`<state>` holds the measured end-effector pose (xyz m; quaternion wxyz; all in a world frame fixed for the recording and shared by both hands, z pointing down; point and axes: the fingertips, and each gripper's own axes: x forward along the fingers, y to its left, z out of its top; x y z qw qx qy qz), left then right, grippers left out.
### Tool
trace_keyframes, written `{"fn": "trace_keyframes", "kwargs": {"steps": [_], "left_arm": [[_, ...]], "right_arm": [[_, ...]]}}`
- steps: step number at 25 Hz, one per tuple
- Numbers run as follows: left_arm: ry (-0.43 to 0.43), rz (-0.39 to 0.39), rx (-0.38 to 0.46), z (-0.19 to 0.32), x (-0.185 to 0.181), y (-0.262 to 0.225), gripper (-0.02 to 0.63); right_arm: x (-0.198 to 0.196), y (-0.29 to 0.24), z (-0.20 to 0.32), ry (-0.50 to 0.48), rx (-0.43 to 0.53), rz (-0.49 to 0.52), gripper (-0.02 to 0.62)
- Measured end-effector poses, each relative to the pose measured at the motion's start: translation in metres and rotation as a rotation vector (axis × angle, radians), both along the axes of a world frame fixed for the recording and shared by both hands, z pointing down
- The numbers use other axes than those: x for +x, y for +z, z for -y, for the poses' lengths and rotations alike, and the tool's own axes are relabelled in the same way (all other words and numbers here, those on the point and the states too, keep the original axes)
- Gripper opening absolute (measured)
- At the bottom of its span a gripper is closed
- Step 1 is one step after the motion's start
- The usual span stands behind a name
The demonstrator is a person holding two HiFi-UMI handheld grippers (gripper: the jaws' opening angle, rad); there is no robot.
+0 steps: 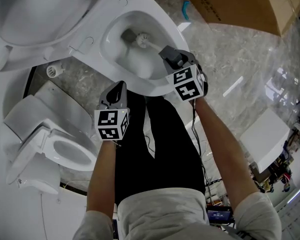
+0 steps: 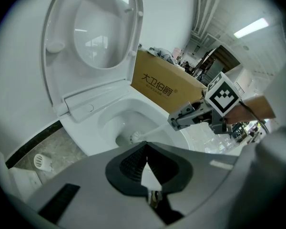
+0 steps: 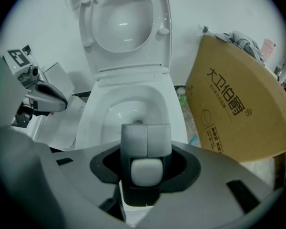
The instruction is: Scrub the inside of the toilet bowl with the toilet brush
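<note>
Right hand-held gripper (image 1: 166, 53) clamped shut on the handle of the toilet brush (image 1: 141, 38). The brush head sits low inside the toilet bowl (image 1: 107, 40), by the drain, at 11 o'clock from that gripper (head view). Left hand-held gripper (image 1: 119, 88) has jaws closed together on nothing and hovers at the bowl's front rim, 6 o'clock. Seat lid (image 1: 30, 14) raised. Cardboard box (image 1: 240, 4) at 2 o'clock.

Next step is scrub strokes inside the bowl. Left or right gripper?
Right. The right gripper is shut on the toilet brush, whose head sits down inside the toilet bowl. The left gripper is shut on nothing and hovers by the near rim.
</note>
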<state>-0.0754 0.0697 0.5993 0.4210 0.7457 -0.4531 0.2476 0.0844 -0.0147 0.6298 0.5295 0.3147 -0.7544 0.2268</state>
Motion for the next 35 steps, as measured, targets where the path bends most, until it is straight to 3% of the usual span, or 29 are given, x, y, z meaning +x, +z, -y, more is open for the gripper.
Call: {"fn": "trace_keyframes", "kwargs": {"steps": [20, 35], "left_arm": [[-0.084, -0.023, 0.006, -0.041, 0.001, -0.008, 0.009], [-0.059, -0.015, 0.015, -0.002, -0.032, -0.013, 0.009]], "right_arm": [[0.012, -0.004, -0.081, -0.121, -0.056, -0.077, 0.167], [-0.064, -0.011, -0.07, -0.158, -0.033, 0.002, 0.167]]}}
